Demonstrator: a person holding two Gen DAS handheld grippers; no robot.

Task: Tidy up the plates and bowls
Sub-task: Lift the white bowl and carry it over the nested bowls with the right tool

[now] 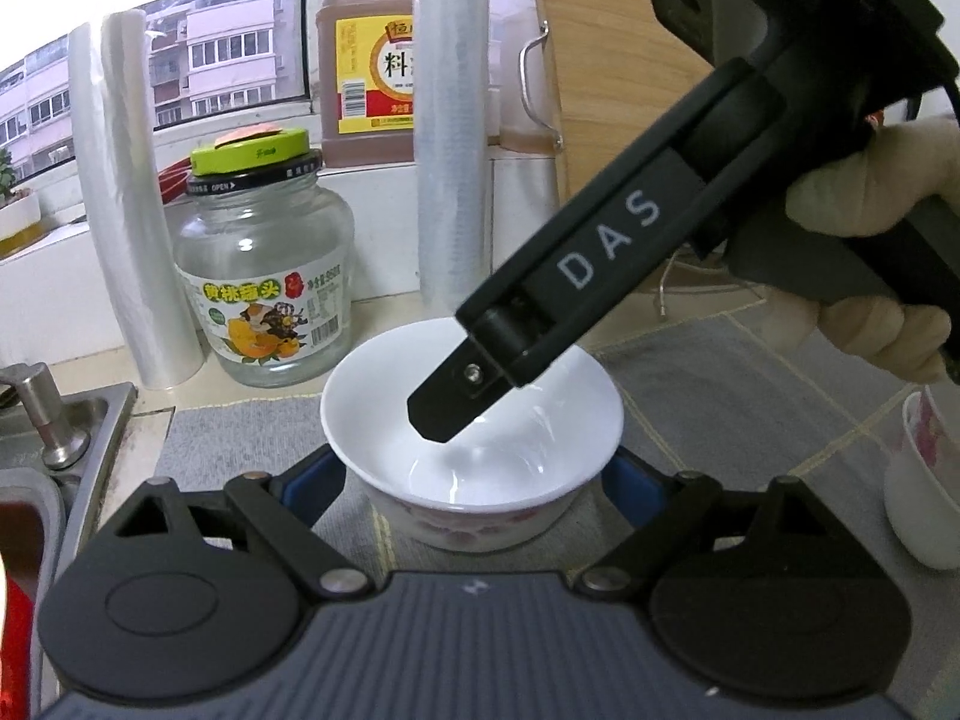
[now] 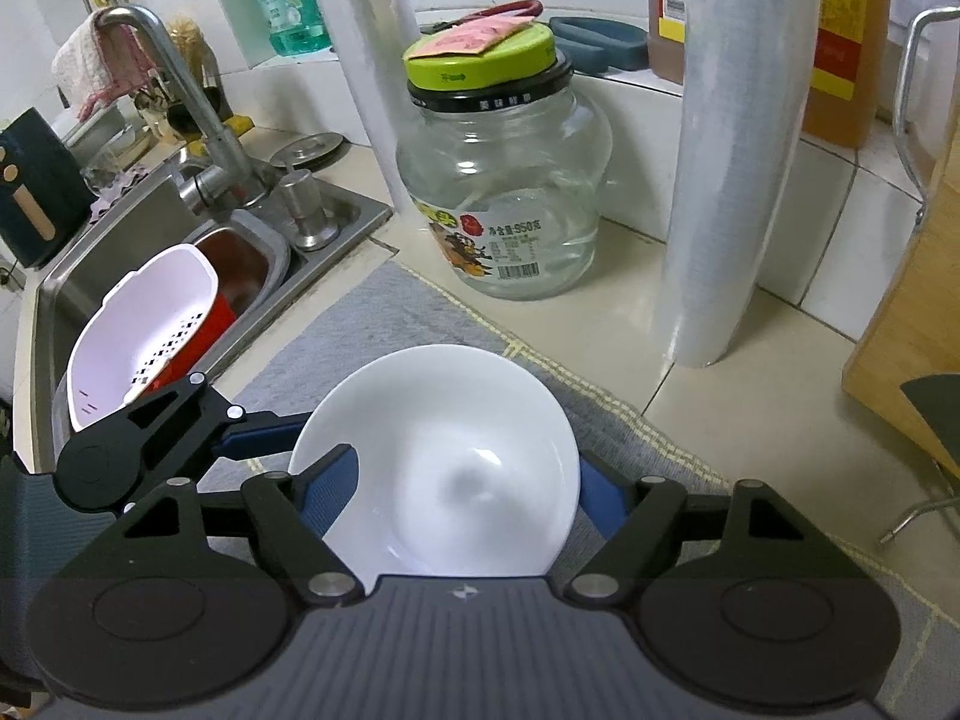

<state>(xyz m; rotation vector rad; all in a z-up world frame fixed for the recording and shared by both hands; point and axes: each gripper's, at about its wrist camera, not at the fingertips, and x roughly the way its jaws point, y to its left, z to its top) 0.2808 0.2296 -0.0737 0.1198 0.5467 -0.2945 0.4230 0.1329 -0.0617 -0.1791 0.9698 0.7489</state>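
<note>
A white bowl point(image 1: 480, 420) with a pink flower pattern outside stands on a grey mat point(image 1: 750, 408). My left gripper point(image 1: 474, 498) is shut on it, blue pads against both sides of its lower wall. From the upper right, one black finger point(image 1: 444, 414) of my right gripper reaches into the bowl. In the right wrist view the bowl point(image 2: 456, 468) lies under my right gripper point(image 2: 468, 492). Its left pad point(image 2: 330, 492) sits just inside the rim and its right pad point(image 2: 600, 498) outside, so the jaws stand apart without clamping. A second flowered bowl point(image 1: 924, 480) stands at the right edge.
An empty glass jar point(image 2: 504, 180) with a green lid and a tall wrapped roll point(image 2: 732, 150) stand close behind the bowl. The steel sink point(image 2: 120, 252) holds a white colander point(image 2: 138, 336) on the left. A wooden board point(image 1: 612, 78) leans at the back right. A gloved hand point(image 1: 870, 192) holds the right gripper.
</note>
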